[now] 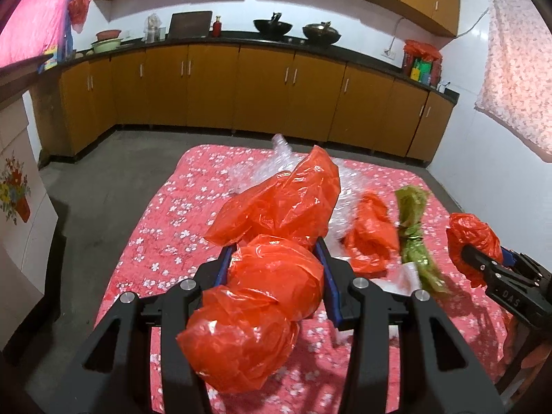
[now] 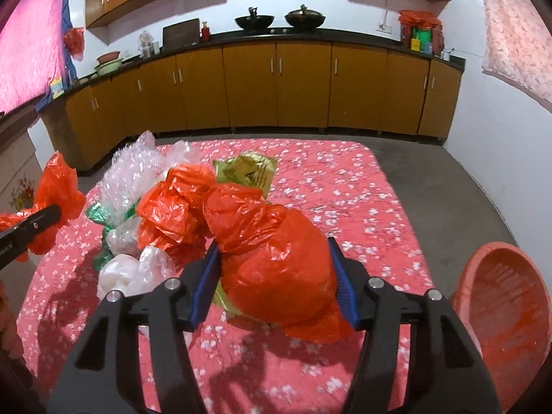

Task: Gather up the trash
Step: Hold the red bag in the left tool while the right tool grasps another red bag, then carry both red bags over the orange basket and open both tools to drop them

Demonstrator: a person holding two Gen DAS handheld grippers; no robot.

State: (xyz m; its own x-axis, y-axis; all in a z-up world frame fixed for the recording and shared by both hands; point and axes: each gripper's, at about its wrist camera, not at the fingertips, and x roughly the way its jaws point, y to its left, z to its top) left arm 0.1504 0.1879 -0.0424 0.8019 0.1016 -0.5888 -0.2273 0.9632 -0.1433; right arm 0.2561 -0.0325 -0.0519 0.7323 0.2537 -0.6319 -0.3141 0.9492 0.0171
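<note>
The left hand-held gripper (image 1: 276, 269) and right hand-held gripper (image 2: 276, 276) each clamp a red plastic bag (image 2: 276, 258) above the table (image 2: 345, 179). Keep both squeezes firm; carry the right bag to the orange basin (image 2: 503, 310) at near right.

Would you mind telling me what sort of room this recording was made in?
Most likely a home kitchen: wooden base cabinets under a dark countertop, with two woks on it.

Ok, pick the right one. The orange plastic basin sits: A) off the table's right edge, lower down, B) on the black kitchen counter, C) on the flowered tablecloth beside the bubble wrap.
A: the right wrist view shows the orange plastic basin past the edge of the flowered tablecloth, below it.
</note>
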